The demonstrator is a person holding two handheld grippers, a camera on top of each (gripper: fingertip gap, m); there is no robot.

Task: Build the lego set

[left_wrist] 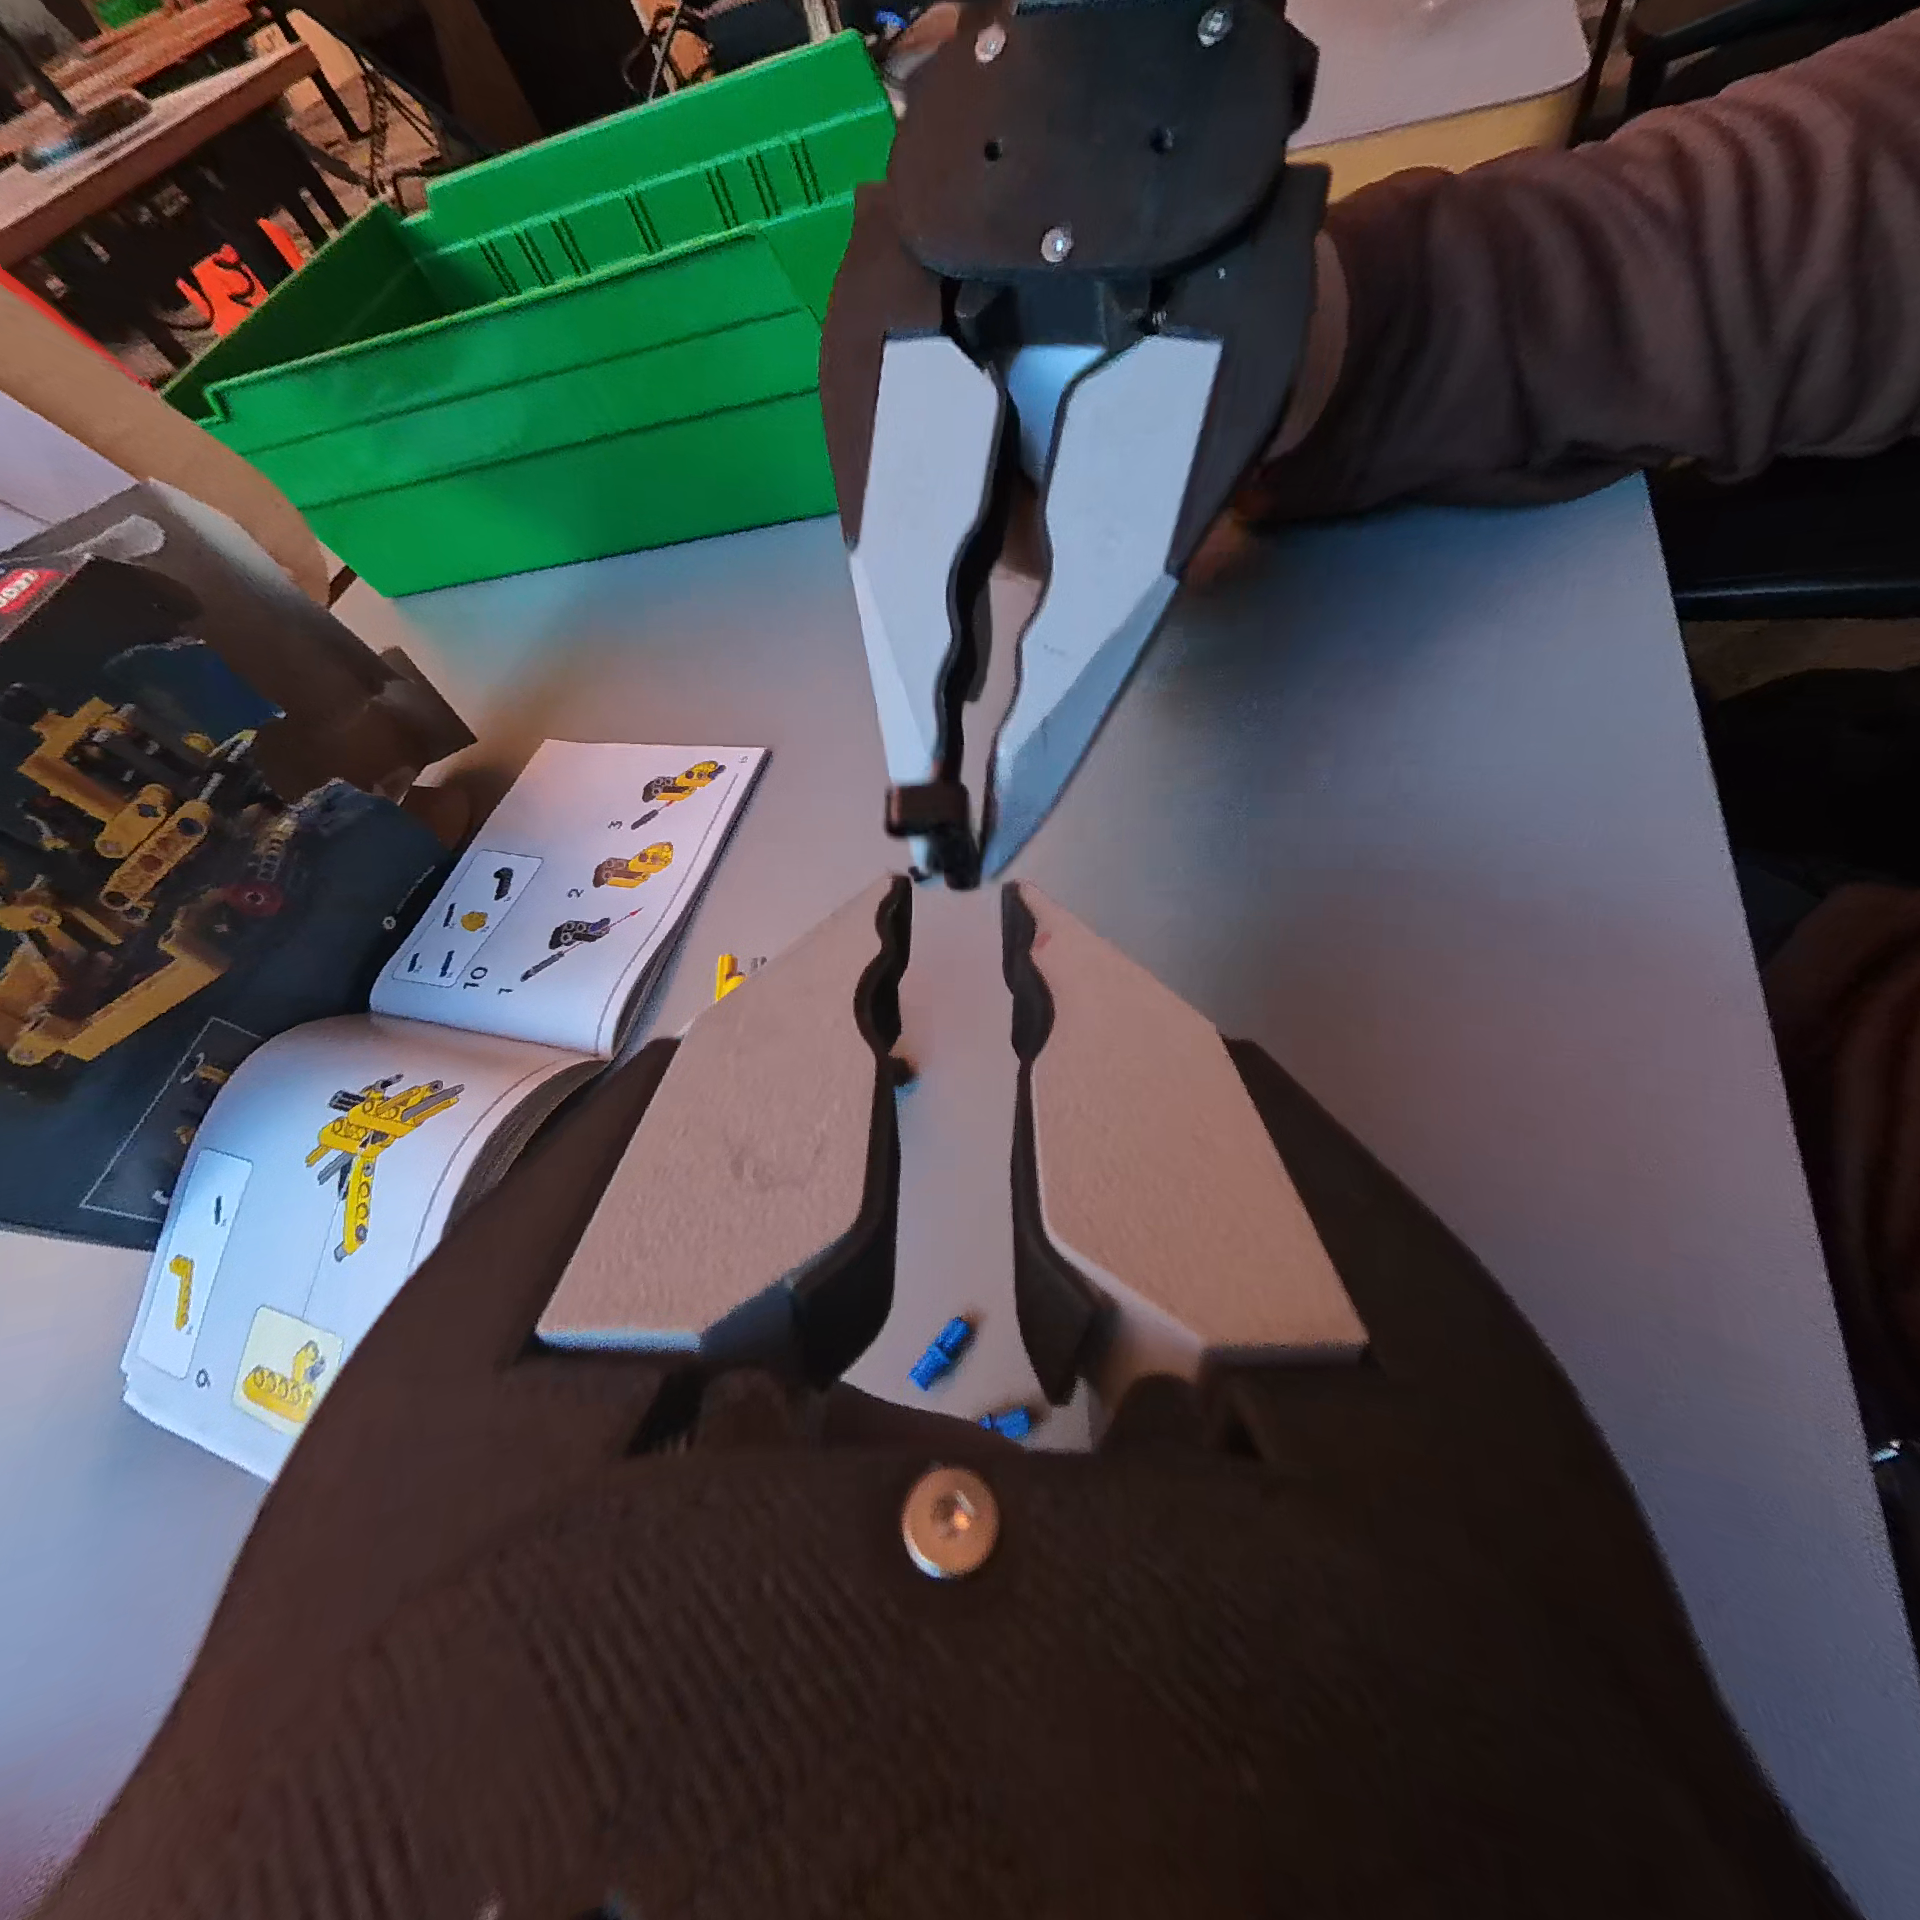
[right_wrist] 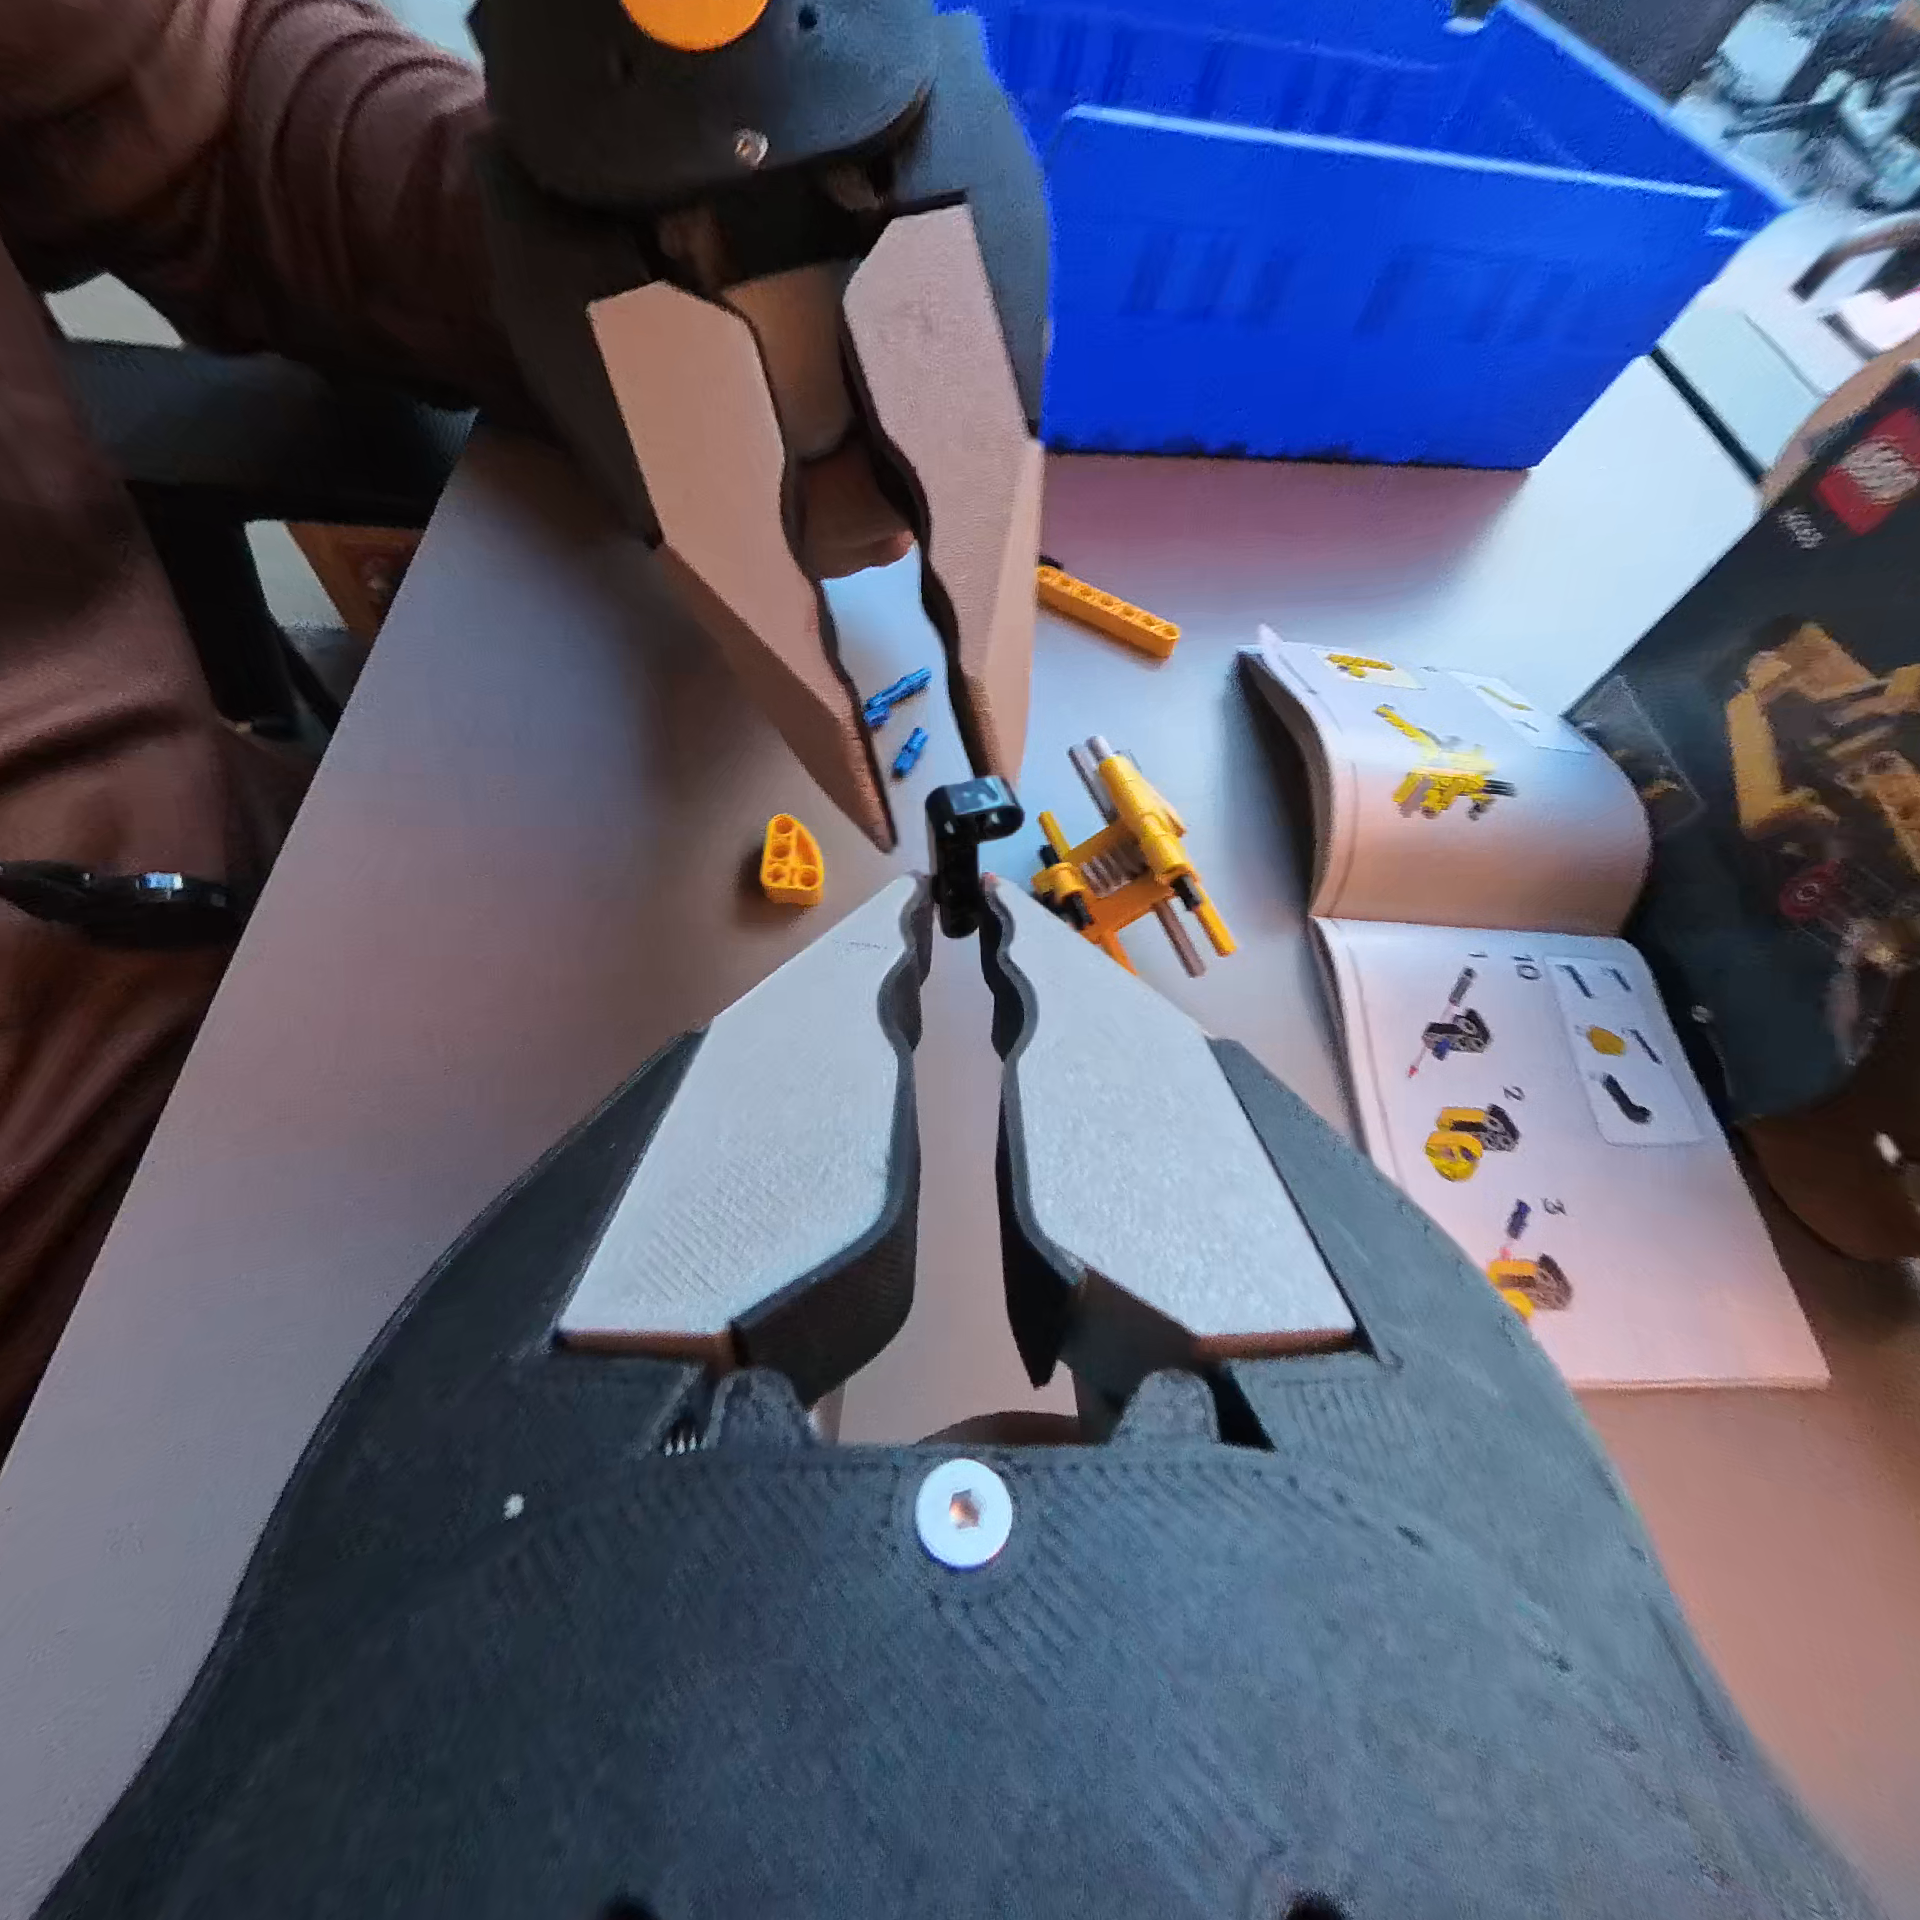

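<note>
My right gripper (right_wrist: 954,894) is shut on a small black L-shaped lego piece (right_wrist: 964,831) and holds it above the grey table (right_wrist: 468,935). In the left wrist view the right gripper (left_wrist: 951,868) comes down from the top with the black piece (left_wrist: 927,816) at its tips. My left gripper (left_wrist: 956,899) is open and empty, its tips just short of the piece; it also shows in the right wrist view (right_wrist: 940,802). Two blue pins (left_wrist: 940,1351) (right_wrist: 896,694) lie on the table under the left gripper.
A yellow lego assembly (right_wrist: 1132,862), a small yellow piece (right_wrist: 792,860) and a long yellow beam (right_wrist: 1107,611) lie on the table. The open instruction booklet (right_wrist: 1475,935) (left_wrist: 468,1039) and the set's box (left_wrist: 135,883) lie beside them. Green bins (left_wrist: 582,343) and a blue bin (right_wrist: 1351,312) stand behind. The grippers are tip to tip, or close to it.
</note>
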